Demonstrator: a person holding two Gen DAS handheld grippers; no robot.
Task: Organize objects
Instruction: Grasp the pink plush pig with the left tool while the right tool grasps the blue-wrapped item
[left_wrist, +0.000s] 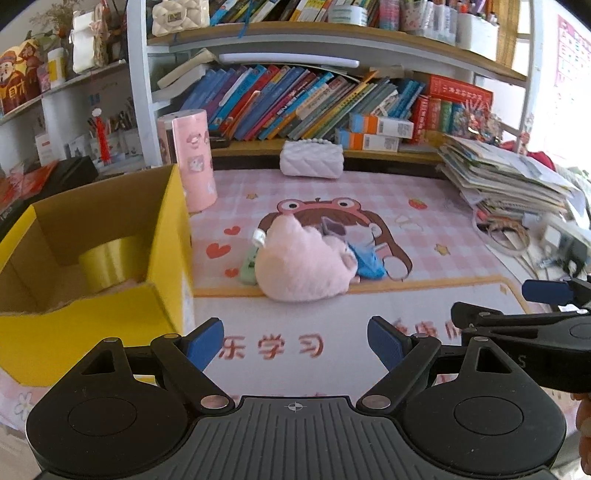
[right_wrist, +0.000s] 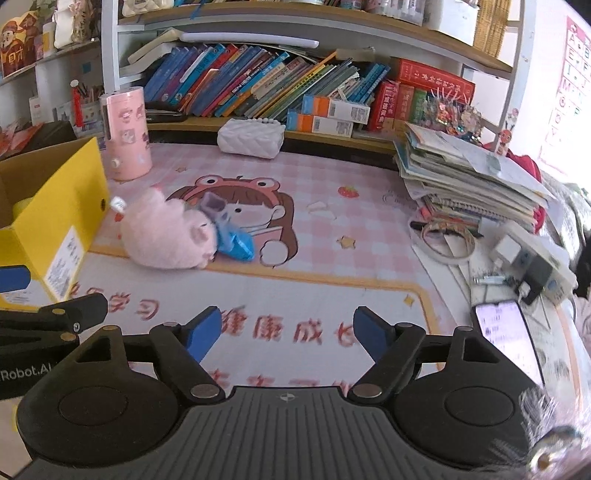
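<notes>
A pink plush toy (left_wrist: 303, 262) lies on its side near the middle of the table (left_wrist: 424, 295), on the printed cartoon mat (left_wrist: 369, 195). It is soft, rounded and fuzzy, likely to squash under a pinch. A crumpled blue wrapper (left_wrist: 367, 260) is tucked against one side of it, and a small pale green thing (left_wrist: 248, 267) peeps from under the other; what that one is I cannot tell. These loose pieces look like what remains to be sorted.

Just beside them, at the table's left, stands a yellow cardboard box (left_wrist: 110, 332), open-topped with stiff plain walls. A roll of yellowish tape (left_wrist: 110, 264) sits inside, so the box is probably the collecting place.

The left tongs (left_wrist: 295, 345) stand wide with nothing between the blue pads, aimed at the mat short of the toy. The right tongs (right_wrist: 288, 332) are also apart and empty, somewhat narrower, alongside the left.

Farther back are a pink cylindrical tin (left_wrist: 192, 158), a white quilted pouch (left_wrist: 312, 160), slanting books (left_wrist: 295, 103) on the shelf, and a sagging paper stack (left_wrist: 506, 181) at the right.
</notes>
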